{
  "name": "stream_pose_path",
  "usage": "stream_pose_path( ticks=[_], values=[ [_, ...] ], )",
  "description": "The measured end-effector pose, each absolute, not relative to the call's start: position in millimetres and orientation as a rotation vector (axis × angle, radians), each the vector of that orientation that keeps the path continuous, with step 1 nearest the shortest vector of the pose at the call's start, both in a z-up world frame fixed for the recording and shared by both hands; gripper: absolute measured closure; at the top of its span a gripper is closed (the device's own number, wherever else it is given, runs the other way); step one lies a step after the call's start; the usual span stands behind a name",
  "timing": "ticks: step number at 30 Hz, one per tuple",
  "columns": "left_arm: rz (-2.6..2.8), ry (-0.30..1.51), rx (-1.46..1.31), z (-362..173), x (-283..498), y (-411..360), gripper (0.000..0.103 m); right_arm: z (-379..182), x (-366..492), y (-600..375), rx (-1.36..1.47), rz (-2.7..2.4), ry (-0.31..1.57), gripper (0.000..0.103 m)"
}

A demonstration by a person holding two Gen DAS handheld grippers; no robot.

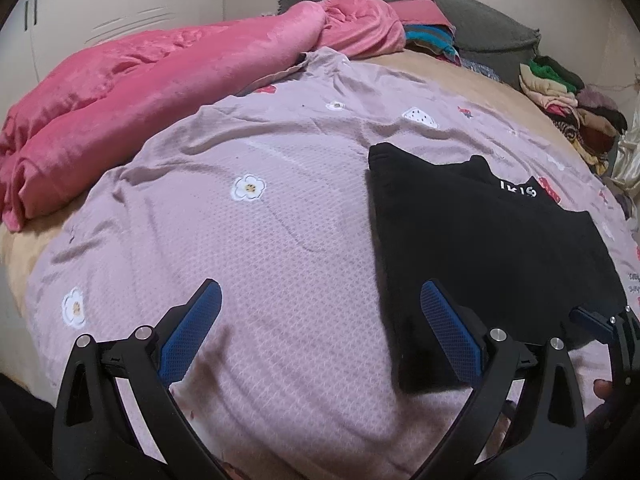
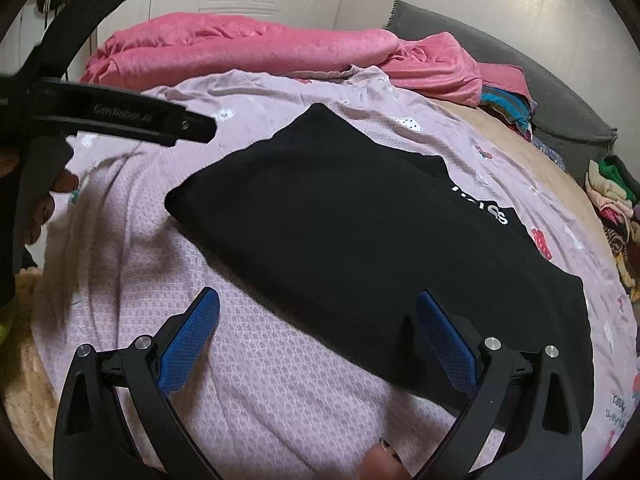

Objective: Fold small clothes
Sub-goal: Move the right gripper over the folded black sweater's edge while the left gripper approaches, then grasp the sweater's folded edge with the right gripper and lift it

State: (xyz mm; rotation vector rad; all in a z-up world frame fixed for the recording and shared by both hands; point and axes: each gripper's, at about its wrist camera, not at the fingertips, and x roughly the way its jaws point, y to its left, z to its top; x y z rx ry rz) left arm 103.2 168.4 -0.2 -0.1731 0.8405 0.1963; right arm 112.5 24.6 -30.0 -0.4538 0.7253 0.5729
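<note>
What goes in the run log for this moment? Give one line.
left gripper: jaws open, empty | right gripper: jaws open, empty | black garment: folded, flat on purple sheet | contact: none

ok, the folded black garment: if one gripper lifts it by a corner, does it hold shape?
Probably not. The black garment lies limp and layered on the lilac sheet, so lifted corners would likely droop and unfold. Pushed, it may bunch, dragging the wrinkled sheet.

White "SS" on black garment [image 2: 360, 240]
</note>
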Motion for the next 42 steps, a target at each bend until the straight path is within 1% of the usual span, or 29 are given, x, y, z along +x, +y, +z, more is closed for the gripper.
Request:
stream_pose_path(
  ticks=[13, 18, 30, 32, 33, 35, 37, 38, 41, 42],
  values=[
    [0.182, 0.883, -0.120, 4, 142, 172, 0.010, -45, 125, 55, -0.607, 0.541, 0.681, 0.005],
    [0.172, 0.897, -0.116, 6, 158, 174, 0.010, -47, 134, 66, -0.631, 0.543, 0.678, 0.005],
    [0.128, 0.938, -0.112, 3, 195, 178, 0.010, -50, 146, 81, -0.691, 0.527, 0.595, 0.006],
    [0.116, 0.949, -0.112, 1, 201, 177, 0.010, -49, 148, 80, -0.676, 0.526, 0.591, 0.010],
    [0.108, 0.955, -0.108, 0, 204, 176, 0.010, -48, 149, 80, -0.669, 0.529, 0.588, 0.019],
    [0.098, 0.964, -0.109, -1, 210, 175, 0.010, -47, 152, 78, -0.645, 0.543, 0.597, 0.024],
    [0.079, 0.974, -0.123, -3, 216, 175, 0.010, -46, 153, 75, -0.620, 0.563, 0.602, 0.039],
    [0.072, 0.978, -0.128, -3, 218, 175, 0.010, -45, 152, 74, -0.609, 0.575, 0.600, 0.042],
    [0.049, 0.995, -0.136, -5, 225, 173, 0.010, -40, 150, 70, -0.573, 0.605, 0.583, 0.062],
    [0.038, 1.000, -0.143, -5, 228, 172, 0.010, -39, 150, 69, -0.562, 0.615, 0.581, 0.072]
  ],
)
